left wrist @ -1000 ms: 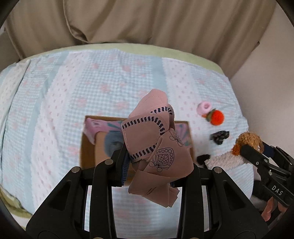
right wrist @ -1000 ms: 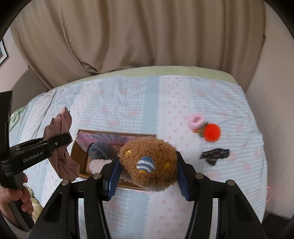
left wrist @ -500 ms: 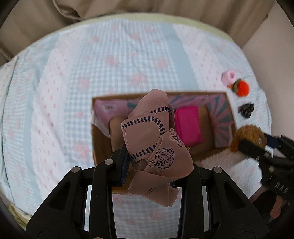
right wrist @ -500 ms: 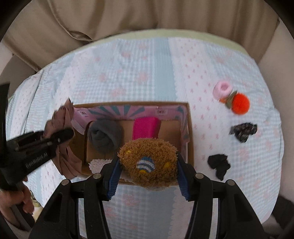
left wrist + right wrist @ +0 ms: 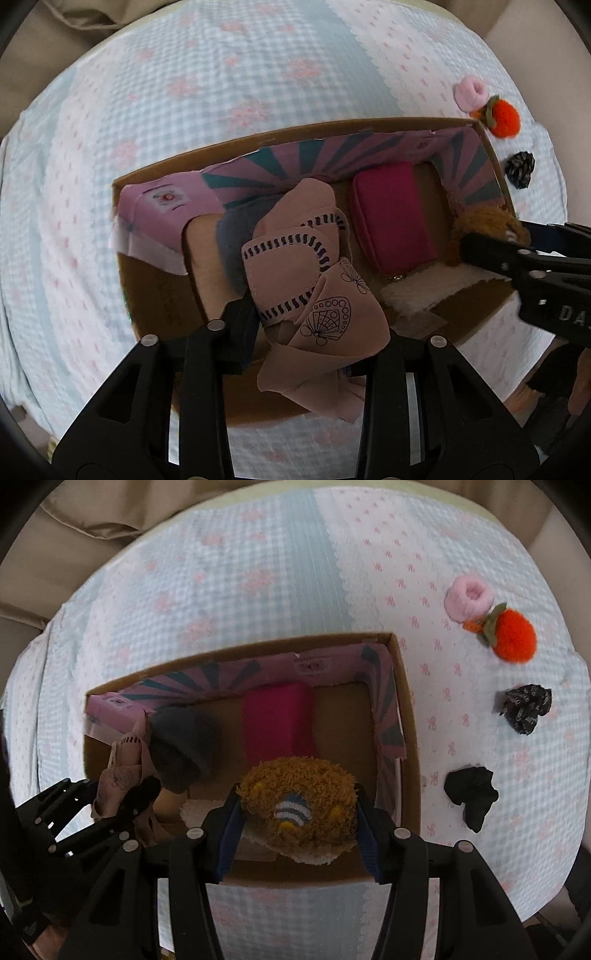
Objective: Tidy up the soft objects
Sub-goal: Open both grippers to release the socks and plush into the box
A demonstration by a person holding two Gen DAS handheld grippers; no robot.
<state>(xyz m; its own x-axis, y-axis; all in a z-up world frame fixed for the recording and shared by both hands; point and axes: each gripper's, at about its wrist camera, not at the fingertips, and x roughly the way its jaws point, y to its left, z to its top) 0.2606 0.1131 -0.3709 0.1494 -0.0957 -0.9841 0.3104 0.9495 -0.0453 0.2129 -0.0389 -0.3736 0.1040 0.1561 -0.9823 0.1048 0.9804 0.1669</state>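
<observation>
Over box (image 5: 406, 738): jaws clamping plush (image 5: 299, 808).

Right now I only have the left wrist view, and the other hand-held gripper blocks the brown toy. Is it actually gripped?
Observer: Yes. The right hand-held gripper has both blue pads pressed on the brown plush toy, over the near side of the box.
Operator: Is anything outside the box that I can't see?
Observer: A black bundle lies on the checked cloth right of the box, nearer than the patterned dark one.
Operator: What's the grey thing behind my pink cloth?
Observer: A round grey woolly bundle, in the box left of the magenta pouch.
</observation>
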